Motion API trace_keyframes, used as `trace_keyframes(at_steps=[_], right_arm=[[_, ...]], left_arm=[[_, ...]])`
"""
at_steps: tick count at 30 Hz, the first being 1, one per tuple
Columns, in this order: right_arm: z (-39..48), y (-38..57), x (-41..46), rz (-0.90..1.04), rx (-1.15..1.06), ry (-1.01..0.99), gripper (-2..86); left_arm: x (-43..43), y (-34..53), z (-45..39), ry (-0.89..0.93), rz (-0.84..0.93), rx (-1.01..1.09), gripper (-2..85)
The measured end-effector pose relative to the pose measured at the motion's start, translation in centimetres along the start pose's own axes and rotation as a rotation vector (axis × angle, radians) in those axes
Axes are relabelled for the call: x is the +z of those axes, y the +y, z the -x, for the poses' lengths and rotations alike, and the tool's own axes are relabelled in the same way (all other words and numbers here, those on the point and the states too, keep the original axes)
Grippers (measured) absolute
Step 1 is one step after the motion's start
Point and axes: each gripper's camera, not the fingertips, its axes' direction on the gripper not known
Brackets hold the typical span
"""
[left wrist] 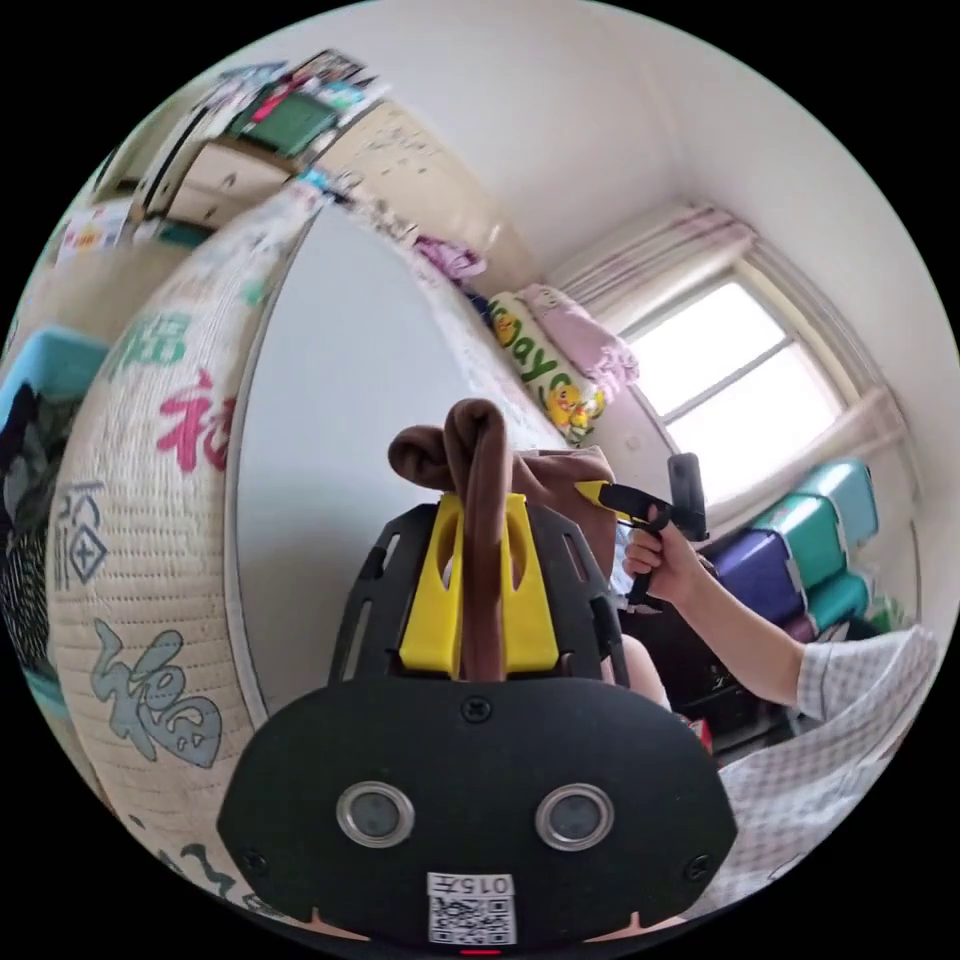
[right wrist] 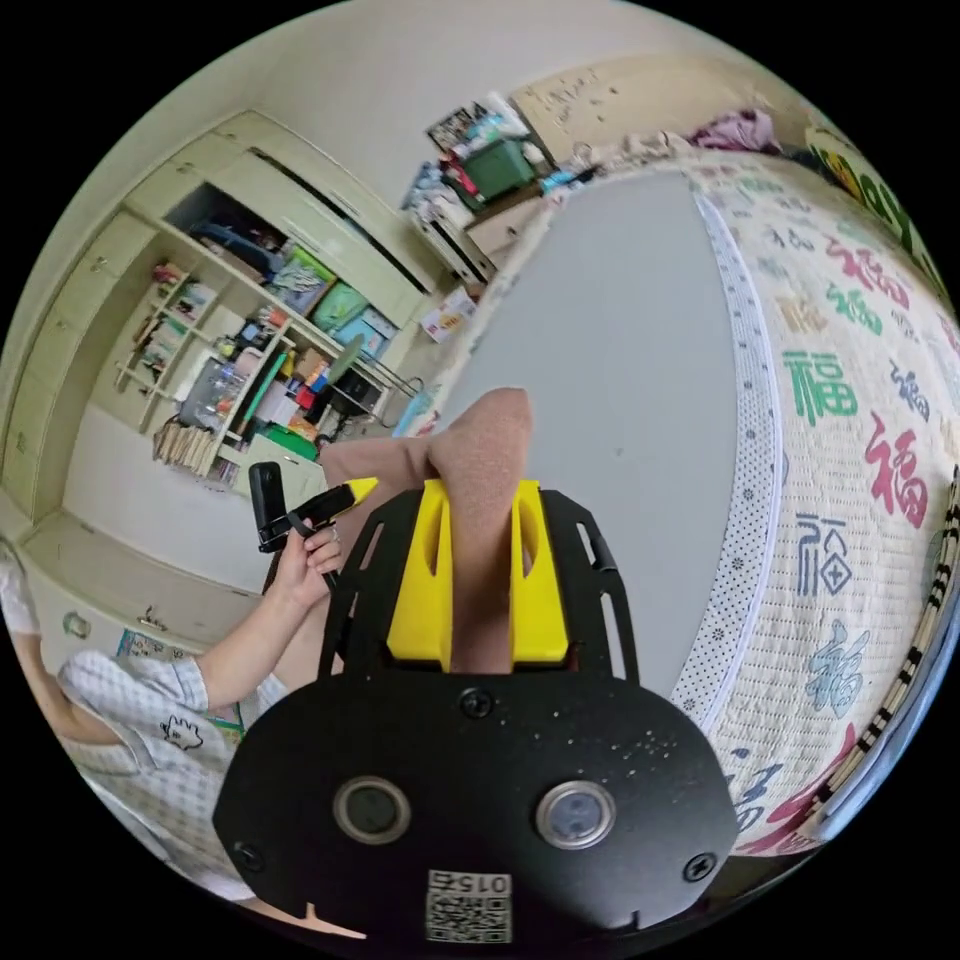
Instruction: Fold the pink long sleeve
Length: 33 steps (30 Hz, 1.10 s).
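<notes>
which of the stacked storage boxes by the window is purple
The lower-left box in the stack under the window is purple; the plastic boxes above and beside it are teal.

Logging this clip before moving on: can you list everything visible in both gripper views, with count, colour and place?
Garment: one, brownish-pink, pinched in both grippers, held above the bed.
Grey sheet: one, lying flat on the bed.
Bed mat: one, cream with coloured characters, under the sheet.
Pillows: a few, pink and printed, at the bed's far end.
Storage boxes: several, teal and purple, stacked under the window.
Window: one, bright, with pale curtains.
Shelving: one cream wall unit, cluttered.
Left gripper: yellow jaws, shut on the garment.
Right gripper: yellow jaws, shut on the garment.
Person's hand: holding the right gripper's handle.
</notes>
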Motion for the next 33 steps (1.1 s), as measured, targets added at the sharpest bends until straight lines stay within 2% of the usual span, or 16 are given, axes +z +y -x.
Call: trace_keyframes(at_steps=[6,10,16,26,31,33], right_arm=[[7.2,8.5,-14.5,-0.324,-0.164,-0.156,9.1],[11.9,13.8,-22.1,-0.489,-0.267,-0.132,9.1],[16.1,20.8,-33.9,-0.695,-0.344,-0.078,9.1],[16.7,27.7,-51.6,-0.863,-0.304,0.215,9.1],[12.8,24.8,-57.8,-0.867,-0.206,0.316,9.2],[8.9,20.8,-60.3,-0.825,-0.148,0.377,9.2]], left_arm=[[-9.0,0.6,-13.5,0.095,-0.152,0.314,5.4],[-12.6,0.7,-23.7,0.075,-0.208,0.53,5.4],[-13.4,-0.8,-35.8,0.241,-0.2,0.675,5.3],[0.1,-4.6,-50.8,0.561,-0.014,0.657,5.4],[9.2,-9.3,-56.5,0.602,0.102,0.64,5.5],[15.3,-12.8,-58.2,0.585,0.144,0.606,5.6]])
